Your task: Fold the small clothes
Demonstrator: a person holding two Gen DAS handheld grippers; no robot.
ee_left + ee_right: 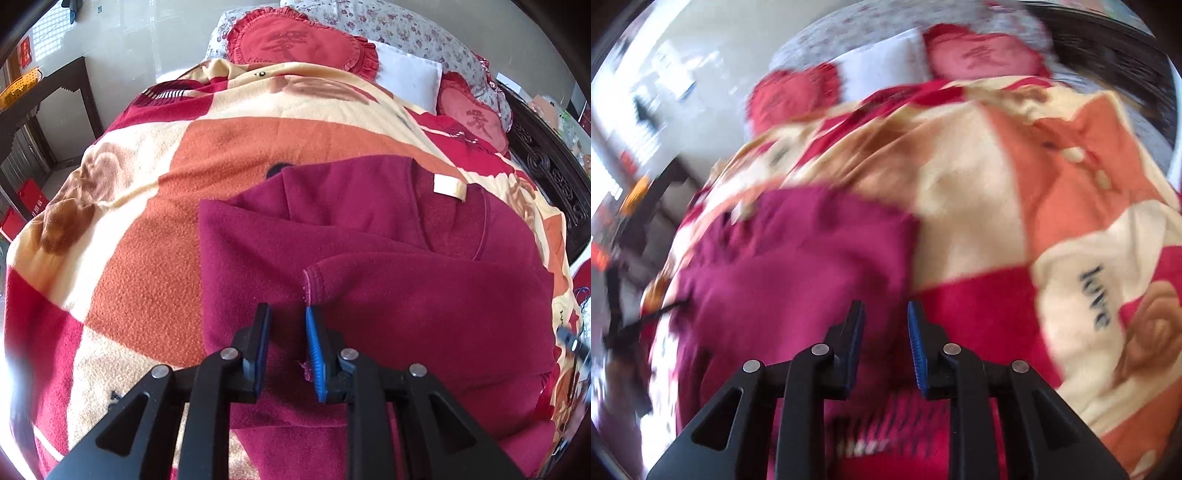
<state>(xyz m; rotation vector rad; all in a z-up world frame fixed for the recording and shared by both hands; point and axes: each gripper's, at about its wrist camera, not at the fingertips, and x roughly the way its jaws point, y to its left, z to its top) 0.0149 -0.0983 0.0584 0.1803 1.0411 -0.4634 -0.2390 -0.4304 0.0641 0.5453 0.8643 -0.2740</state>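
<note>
Both the left gripper and right gripper hung open, empty, over the garment on the blanket.

Both cams sit low over the patchwork blanket, looking up the bed toward the heart pillows. The left wrist view is sharp and close above the maroon garment. The right wrist view is motion-blurred, with that garment off to its left. Both share the blanket and pillows.
</note>
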